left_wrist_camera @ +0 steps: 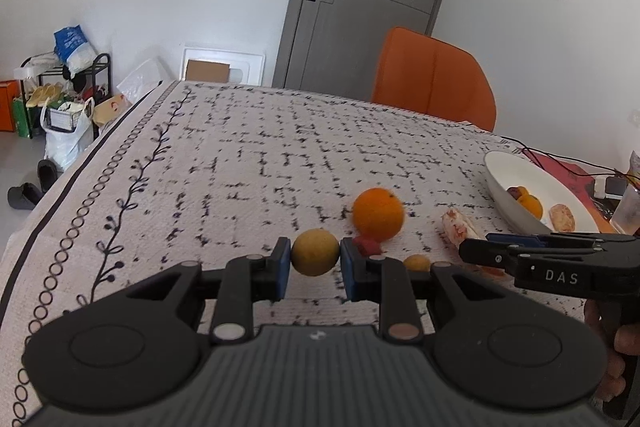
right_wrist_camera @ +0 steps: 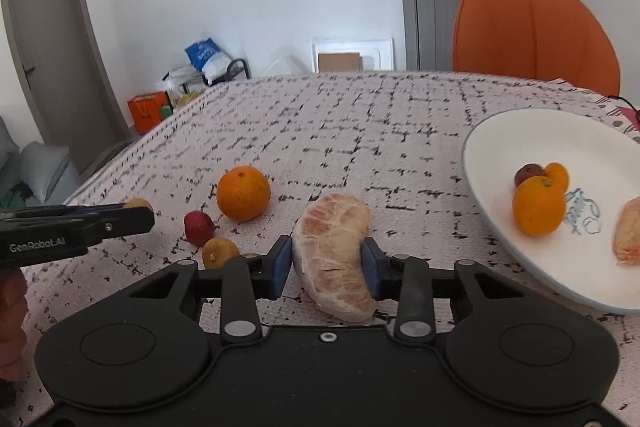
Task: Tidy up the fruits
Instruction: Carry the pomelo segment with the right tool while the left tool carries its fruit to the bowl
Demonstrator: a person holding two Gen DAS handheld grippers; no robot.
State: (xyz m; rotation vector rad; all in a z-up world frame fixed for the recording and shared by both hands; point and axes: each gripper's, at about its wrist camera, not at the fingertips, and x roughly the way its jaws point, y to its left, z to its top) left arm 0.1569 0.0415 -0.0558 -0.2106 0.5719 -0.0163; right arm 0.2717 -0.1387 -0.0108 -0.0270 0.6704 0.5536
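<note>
The left tongs [left_wrist_camera: 315, 259] are clamped on a small round yellow-green fruit [left_wrist_camera: 315, 251], its blue pads [left_wrist_camera: 283, 259] pressing both sides and holding it above the bench [left_wrist_camera: 240, 163], which is covered in a white cloth with broken black grid lines. Just beyond them lie a round orange [left_wrist_camera: 378, 214], a small dark red fruit [left_wrist_camera: 367, 246] touching the orange's near side, and a small yellow-orange fruit [left_wrist_camera: 417, 262] beside the right pad. The right tongs [right_wrist_camera: 327, 259] hold a peeled, pale pink pomelo segment [right_wrist_camera: 335, 255], curved like a crescent, with the left pad touching it; whether the right pad [right_wrist_camera: 370, 269] presses it I cannot tell. To their right stands a white shallow bowl [right_wrist_camera: 492, 131] holding a second orange [right_wrist_camera: 538, 205], a smaller orange fruit [right_wrist_camera: 558, 175], a dark brownish fruit [right_wrist_camera: 529, 173] and another peeled segment [right_wrist_camera: 628, 231].
</note>
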